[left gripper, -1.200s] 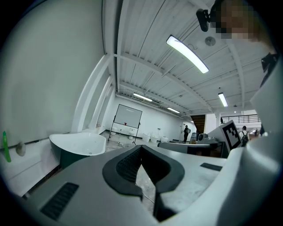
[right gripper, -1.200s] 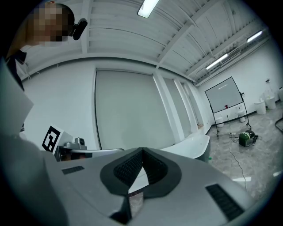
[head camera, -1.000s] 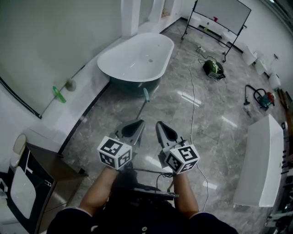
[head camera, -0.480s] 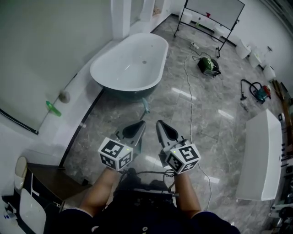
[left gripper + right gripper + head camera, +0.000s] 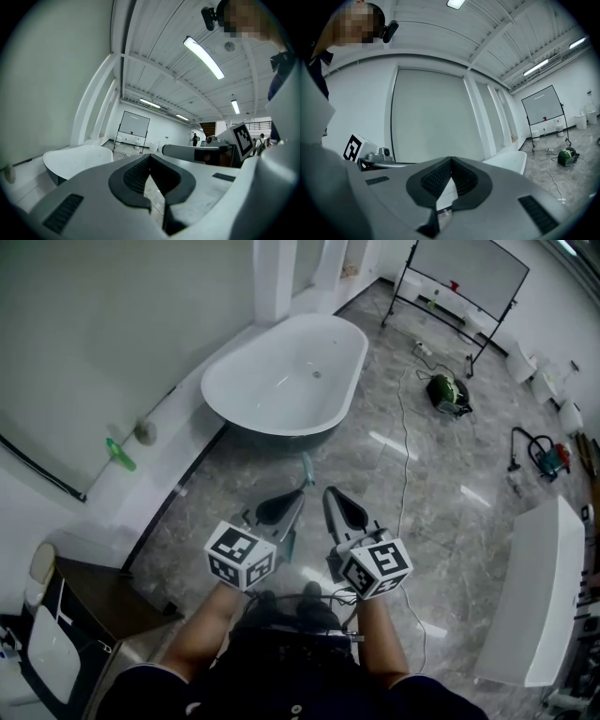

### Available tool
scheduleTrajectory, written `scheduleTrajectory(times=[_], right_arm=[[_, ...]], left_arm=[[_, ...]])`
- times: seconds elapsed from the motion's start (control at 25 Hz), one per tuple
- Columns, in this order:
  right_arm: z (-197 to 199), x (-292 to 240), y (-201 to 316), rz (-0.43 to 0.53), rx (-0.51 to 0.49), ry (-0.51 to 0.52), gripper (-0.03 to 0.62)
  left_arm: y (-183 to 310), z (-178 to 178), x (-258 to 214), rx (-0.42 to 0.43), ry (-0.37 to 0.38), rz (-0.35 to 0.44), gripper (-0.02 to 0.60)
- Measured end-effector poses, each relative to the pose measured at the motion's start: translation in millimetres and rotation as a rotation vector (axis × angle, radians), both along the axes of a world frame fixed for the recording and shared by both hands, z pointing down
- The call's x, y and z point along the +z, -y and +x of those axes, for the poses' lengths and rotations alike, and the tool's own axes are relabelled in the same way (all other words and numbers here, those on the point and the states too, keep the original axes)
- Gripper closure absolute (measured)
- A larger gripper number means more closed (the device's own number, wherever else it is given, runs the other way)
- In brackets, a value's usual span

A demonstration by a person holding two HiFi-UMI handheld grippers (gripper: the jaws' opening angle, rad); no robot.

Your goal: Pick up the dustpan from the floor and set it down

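In the head view a teal handle [image 5: 307, 466] on a thin stick, apparently the dustpan's, stands on the grey floor in front of the bathtub; its lower part is hidden behind my left gripper. My left gripper [image 5: 298, 497] and right gripper [image 5: 329, 493] are held side by side, pointing level toward the tub, a short way from the handle. Both are shut with nothing between the jaws. In the left gripper view the left gripper [image 5: 150, 155] has its tips together, and in the right gripper view the right gripper [image 5: 451, 160] does too.
A white bathtub [image 5: 286, 376] stands ahead along the left wall. A wheeled whiteboard [image 5: 469, 273], a green machine [image 5: 445, 390] with a long cable [image 5: 401, 442], and a vacuum [image 5: 548, 456] lie further off. A white bench [image 5: 534, 596] is at right, a dark cabinet [image 5: 84, 596] at left.
Both grippers have moved forward together toward the bathtub, and the teal handle now sits just past their tips. Both stay shut.
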State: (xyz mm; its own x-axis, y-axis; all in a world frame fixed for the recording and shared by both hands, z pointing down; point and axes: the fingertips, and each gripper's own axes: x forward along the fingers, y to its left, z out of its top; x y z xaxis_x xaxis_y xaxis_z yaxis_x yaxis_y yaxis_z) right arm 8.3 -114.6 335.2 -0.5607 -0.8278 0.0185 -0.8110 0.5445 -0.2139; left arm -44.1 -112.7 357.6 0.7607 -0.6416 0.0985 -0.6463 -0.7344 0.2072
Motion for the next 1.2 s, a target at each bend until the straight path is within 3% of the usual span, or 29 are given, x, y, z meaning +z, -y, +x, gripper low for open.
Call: scheduleTrajectory(times=[0.56, 0.84, 1.04, 1.2], right_arm=[[21.5, 17.9, 33.3, -0.012, -0.058, 0.007, 0.588], [33.6, 55.2, 63.3, -0.087, -0.033, -0.005, 0.588], [41.4, 103.7, 88.6, -0.158, -0.019, -0.009, 0.588], [46.4, 146.9, 105.0, -0.227, -0.016, -0.037, 0.588]], left_arm=[[33.7, 16.6, 18.8, -0.089, 0.082, 0.002, 0.568], [76.6, 15.6, 78.2, -0.119, 0.170, -0.035, 0.568], [102.2, 25.5, 136.0, -0.061, 0.231, -0.068, 0.568], [126.3, 25.5, 190.6, -0.064, 0.287, -0.091, 0.568]])
